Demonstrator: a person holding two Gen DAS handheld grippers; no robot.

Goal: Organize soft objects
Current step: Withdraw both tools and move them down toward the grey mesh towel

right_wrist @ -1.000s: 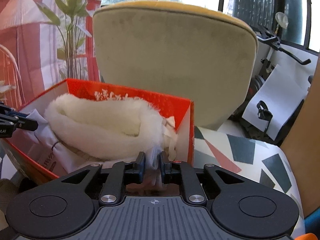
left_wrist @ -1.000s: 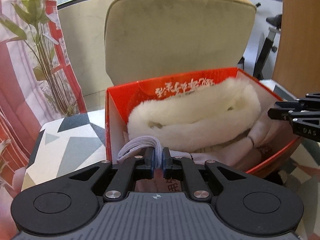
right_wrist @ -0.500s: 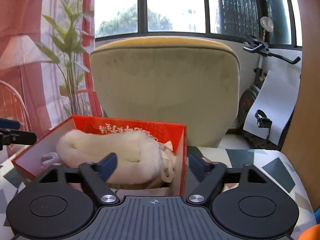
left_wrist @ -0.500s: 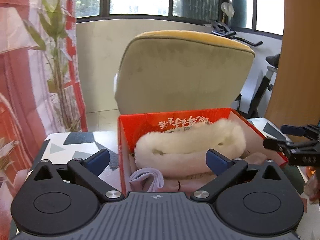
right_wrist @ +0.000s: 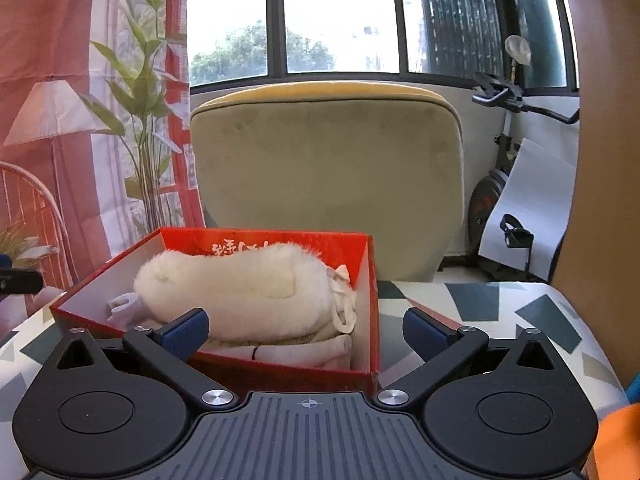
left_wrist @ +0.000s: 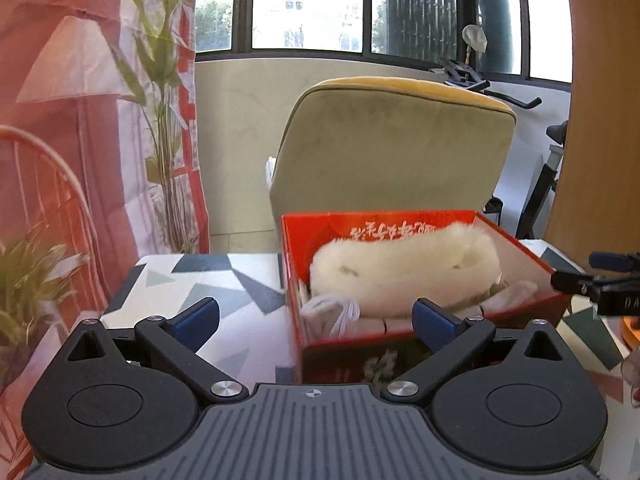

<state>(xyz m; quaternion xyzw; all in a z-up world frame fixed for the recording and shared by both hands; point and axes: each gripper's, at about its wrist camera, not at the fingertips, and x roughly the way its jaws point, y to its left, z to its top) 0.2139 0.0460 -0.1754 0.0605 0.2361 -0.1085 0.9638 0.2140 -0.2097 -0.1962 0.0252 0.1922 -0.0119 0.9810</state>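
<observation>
Seen from the left wrist, the left gripper (left_wrist: pixel 316 320) is being held wide open and empty, the red box (left_wrist: pixel 520 248) lying ahead and rightward. From the right wrist, the right gripper (right_wrist: pixel 306 330) is likewise spread, the fluffy scarf (right_wrist: pixel 240 284) stretched crosswise inside, ahead-left.

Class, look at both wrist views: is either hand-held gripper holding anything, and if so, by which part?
Nothing is held. The left hand-held gripper and right hand-held gripper both stand open, and the fluffy white item lies in the red box.
</observation>
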